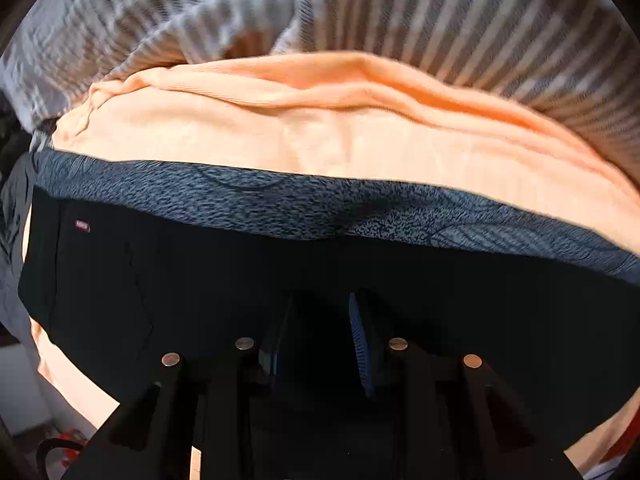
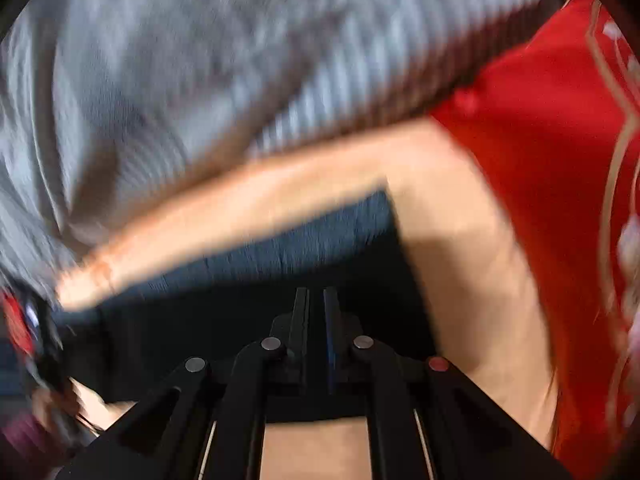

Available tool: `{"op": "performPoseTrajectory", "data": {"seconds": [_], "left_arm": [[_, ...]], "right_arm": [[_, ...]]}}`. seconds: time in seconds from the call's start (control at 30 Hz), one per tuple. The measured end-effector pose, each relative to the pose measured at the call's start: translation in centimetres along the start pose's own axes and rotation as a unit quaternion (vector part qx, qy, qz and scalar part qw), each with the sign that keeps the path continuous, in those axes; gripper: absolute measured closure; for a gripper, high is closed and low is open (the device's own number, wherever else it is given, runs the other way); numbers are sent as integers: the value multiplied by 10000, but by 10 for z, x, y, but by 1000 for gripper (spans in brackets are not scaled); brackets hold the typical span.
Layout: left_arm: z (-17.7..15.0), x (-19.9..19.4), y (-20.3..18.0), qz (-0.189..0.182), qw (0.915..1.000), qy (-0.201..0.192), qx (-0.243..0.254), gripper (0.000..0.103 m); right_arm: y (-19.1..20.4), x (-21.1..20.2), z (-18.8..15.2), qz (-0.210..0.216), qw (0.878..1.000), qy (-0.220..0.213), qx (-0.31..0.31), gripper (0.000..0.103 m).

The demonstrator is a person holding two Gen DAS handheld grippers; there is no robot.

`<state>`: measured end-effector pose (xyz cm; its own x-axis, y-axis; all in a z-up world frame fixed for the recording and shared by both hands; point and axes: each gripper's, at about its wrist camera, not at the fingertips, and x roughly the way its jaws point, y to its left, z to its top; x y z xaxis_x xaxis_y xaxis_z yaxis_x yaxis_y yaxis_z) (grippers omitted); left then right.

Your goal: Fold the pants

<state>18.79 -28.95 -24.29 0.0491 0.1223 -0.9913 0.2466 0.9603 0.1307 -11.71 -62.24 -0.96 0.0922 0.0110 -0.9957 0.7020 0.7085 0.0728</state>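
The black pants [image 1: 200,280] lie spread on a peach cloth [image 1: 320,136], with a blue-grey patterned band [image 1: 280,204] along their far edge. My left gripper [image 1: 320,316] points down over the black fabric. Its fingers stand a little apart, and the dark gap hides whether cloth is pinched. In the right wrist view the picture is blurred. My right gripper [image 2: 316,296] is shut, its fingers nearly together above a corner of the pants [image 2: 240,308] beside the patterned band [image 2: 300,236]. Whether it pinches fabric is hidden.
Grey striped bedding [image 1: 440,12] lies beyond the peach cloth [image 2: 460,248] and fills the upper left of the right wrist view [image 2: 160,80]. A red cloth with pale markings [image 2: 540,140] is at the right. A blurred red-and-black object [image 2: 24,328] sits at the left edge.
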Motion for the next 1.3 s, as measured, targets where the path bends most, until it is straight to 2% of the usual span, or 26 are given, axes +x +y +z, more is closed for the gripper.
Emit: {"op": "performPoseTrajectory", "data": {"seconds": [0.1, 0.13, 0.2, 0.27, 0.33, 0.43, 0.5, 0.53, 0.57, 0.63, 0.73, 0.8, 0.9, 0.93, 1.0, 1.03, 1.07, 1.13, 1.23, 1.3], "left_arm": [[7, 4, 2, -36, 9999, 74, -105, 73], [8, 0, 4, -71, 9999, 76, -114, 73], [7, -15, 6, -57, 10000, -34, -32, 73], [3, -33, 22, 4, 9997, -235, -10, 73], [4, -41, 42, -23, 9992, -379, -143, 73], [20, -26, 75, 76, 9988, -388, -304, 73], [34, -6, 95, 112, 9986, -282, -434, 73], [41, -1, 102, -29, 9984, -330, -467, 73], [48, -4, 103, -71, 9977, -535, -404, 73], [64, -3, 99, 103, 9979, -634, -60, 73], [84, 0, 117, 35, 9979, -582, -283, 73], [83, -15, 131, -162, 9975, -595, -354, 73], [56, -40, 141, -495, 9972, -501, 239, 73], [44, -45, 143, -579, 9964, -394, 472, 73], [18, -46, 150, -591, 9941, -120, 900, 73], [5, -44, 155, -512, 9929, -56, 1069, 73], [-6, -39, 160, -365, 9917, 4, 1234, 73], [-21, -22, 170, -72, 9907, 118, 1352, 73], [-33, -18, 182, -342, 9923, -175, 1176, 69], [-37, -20, 180, -330, 9919, -250, 1203, 69]], "right_arm": [[-33, 2, -8, 433, 9960, -117, 770, 103], [-33, -2, -8, 388, 9956, -93, 845, 103], [-21, -18, -7, 191, 9969, -142, 747, 93], [10, -37, -11, 448, 9981, -241, 348, 93], [41, -41, -19, 504, 9983, -292, 6, 89], [95, -25, -36, 598, 9967, -221, -506, 82], [119, 1, -50, 449, 9973, 20, -587, 81], [119, 9, -51, 342, 9978, 96, -554, 82], [119, 14, -57, 241, 9986, -64, -464, 81], [115, 10, -62, 253, 9987, -241, -377, 81], [112, 3, -61, 183, 9995, -165, -204, 82], [116, -10, -50, 41, 9999, -102, -54, 81], [137, -19, -68, 592, 9981, -145, -69, 81], [151, -23, -76, 814, 9965, -79, -152, 78], [185, -21, -101, 1473, 9887, 200, -194, 63], [195, -17, -110, 1710, 9846, 331, -175, 50], [214, -8, -127, 2128, 9752, 594, -126, 47], [242, 13, -151, 2463, 9652, 880, -21, 47], [265, 45, -182, 2804, 9502, 1316, 349, 47], [278, 68, -198, 3037, 9377, 1561, 640, 47]]}}
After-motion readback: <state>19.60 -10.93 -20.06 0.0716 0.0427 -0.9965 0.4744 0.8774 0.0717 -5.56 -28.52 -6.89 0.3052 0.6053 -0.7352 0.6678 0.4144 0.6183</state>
